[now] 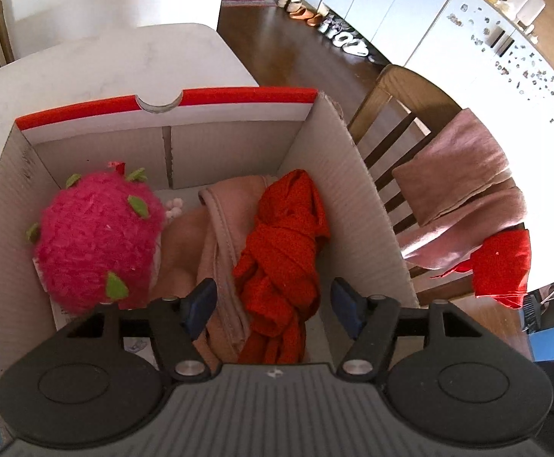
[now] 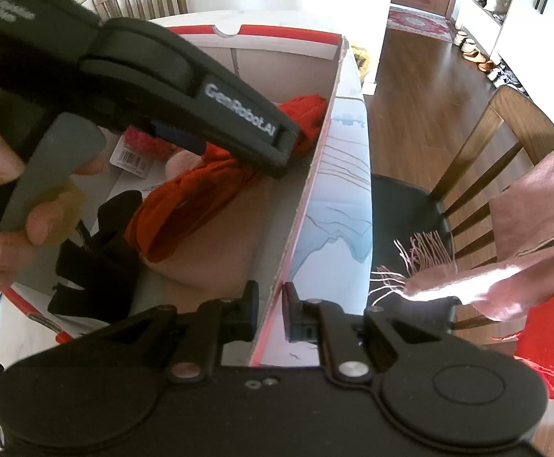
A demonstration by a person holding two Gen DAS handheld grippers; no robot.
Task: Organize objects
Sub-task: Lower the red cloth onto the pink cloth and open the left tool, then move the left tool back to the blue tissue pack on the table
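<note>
Inside the cardboard box (image 1: 353, 175), a fuzzy pink plush (image 1: 98, 236) sits at the left, a pink cloth (image 1: 220, 236) lies in the middle, and a knotted red cloth (image 1: 281, 259) lies right of it. The left gripper (image 1: 275, 310) hangs over the red cloth, jaws apart, gripping nothing. The right gripper (image 2: 271, 314) is clamped on the box's right wall. Further right, a pink scarf (image 1: 463, 186) drapes a wooden chair (image 1: 399, 91).

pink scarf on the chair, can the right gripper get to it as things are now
Probably not yet. The right gripper is shut on the box wall, which stands between its fingers. The pink scarf lies off to its right with nothing between, so it must let go first.
</note>
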